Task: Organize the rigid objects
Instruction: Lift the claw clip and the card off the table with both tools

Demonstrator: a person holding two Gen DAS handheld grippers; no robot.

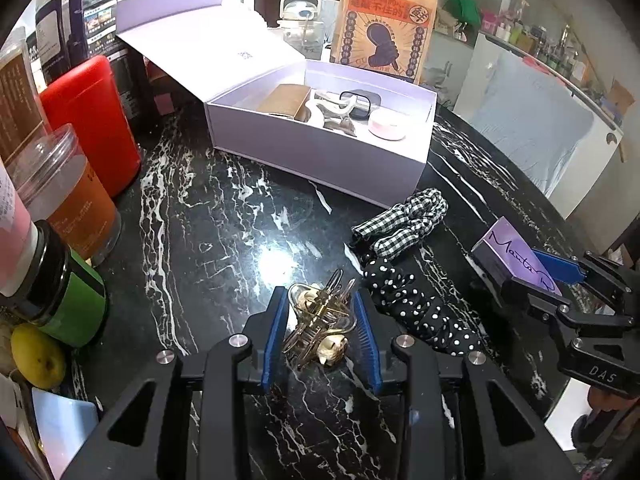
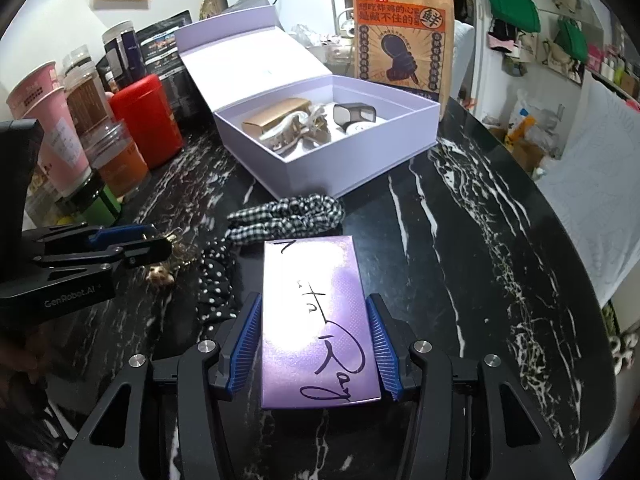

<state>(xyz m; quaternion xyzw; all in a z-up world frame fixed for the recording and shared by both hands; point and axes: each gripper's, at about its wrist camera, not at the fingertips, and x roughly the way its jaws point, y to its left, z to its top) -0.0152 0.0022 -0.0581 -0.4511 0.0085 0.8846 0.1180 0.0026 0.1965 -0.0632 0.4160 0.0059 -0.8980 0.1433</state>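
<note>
A gold metal hair claw (image 1: 320, 320) with a shell ornament lies on the black marble table, between the blue pads of my left gripper (image 1: 320, 312); the pads stand a little off its sides, so the gripper looks open. My right gripper (image 2: 316, 328) is shut on a flat purple box (image 2: 316, 320) with handwriting; it also shows in the left wrist view (image 1: 516, 256). An open lilac storage box (image 1: 320, 152) (image 2: 320, 160) stands at the back, holding a tan case, clips, a dark compact and a pink round tin.
A checked scrunchie (image 1: 404, 220) (image 2: 288, 216) and a polka-dot scrunchie (image 1: 416, 308) (image 2: 216, 284) lie between the grippers. Jars, a red canister (image 1: 96, 120) and cups crowd the left edge. A brown paper bag (image 1: 384, 20) stands behind the box.
</note>
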